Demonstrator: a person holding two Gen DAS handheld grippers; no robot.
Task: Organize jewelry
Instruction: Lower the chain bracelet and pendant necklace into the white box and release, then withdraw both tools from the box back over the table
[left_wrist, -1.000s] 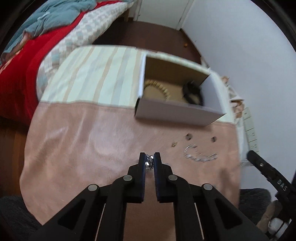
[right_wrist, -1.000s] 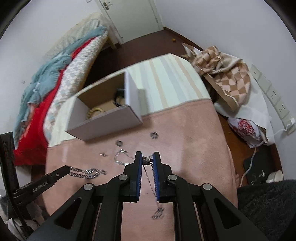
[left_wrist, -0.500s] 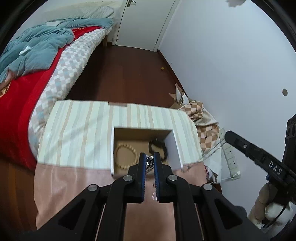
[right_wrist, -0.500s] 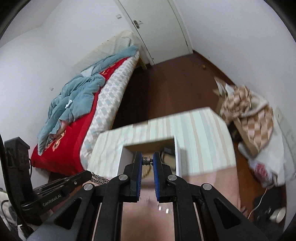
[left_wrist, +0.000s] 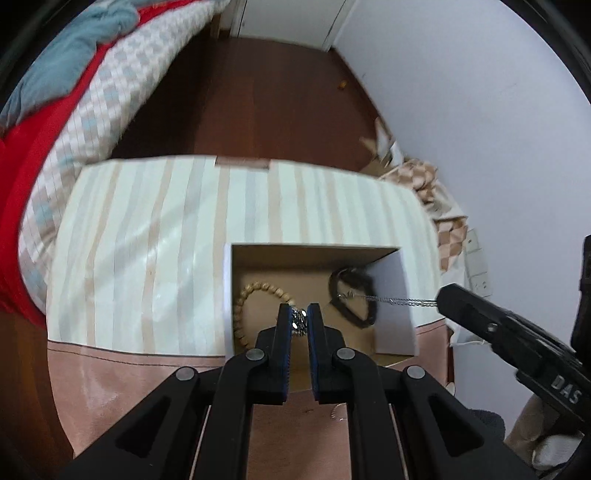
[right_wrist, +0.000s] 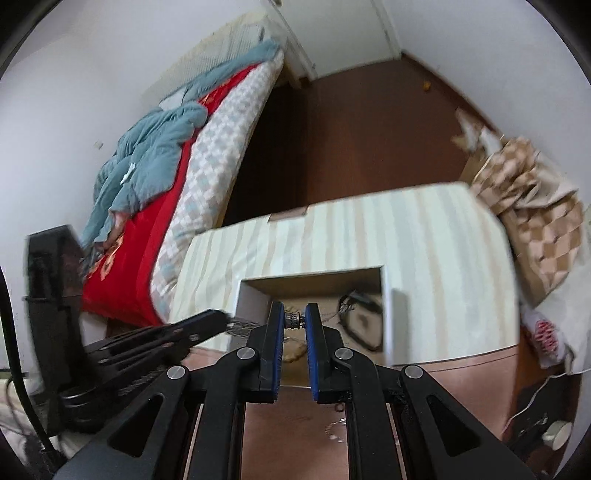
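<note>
An open white cardboard box (left_wrist: 392, 306) stands on the table; it also shows in the right wrist view (right_wrist: 395, 321). Inside lie a wooden bead bracelet (left_wrist: 255, 291) and a black bracelet (left_wrist: 351, 295). My left gripper (left_wrist: 299, 321) is shut on a chunky silver chain (left_wrist: 298, 322) above the box. My right gripper (right_wrist: 294, 320) is shut on the clasp of a thin silver necklace (right_wrist: 293, 319). The thin chain (left_wrist: 395, 300) stretches from the right gripper's tip across the box's right side in the left wrist view.
The table has a pink cloth (left_wrist: 122, 384) in front and a striped cloth (left_wrist: 155, 236) behind. Small silver pieces (right_wrist: 334, 432) lie on the pink cloth. A bed (right_wrist: 207, 155) stands to the left. Bags (right_wrist: 535, 221) lie on the floor at the right.
Both grippers have risen from the pink cloth with their chains and moved forward over the box. They now sit lower and closer to the box than half a second ago.
</note>
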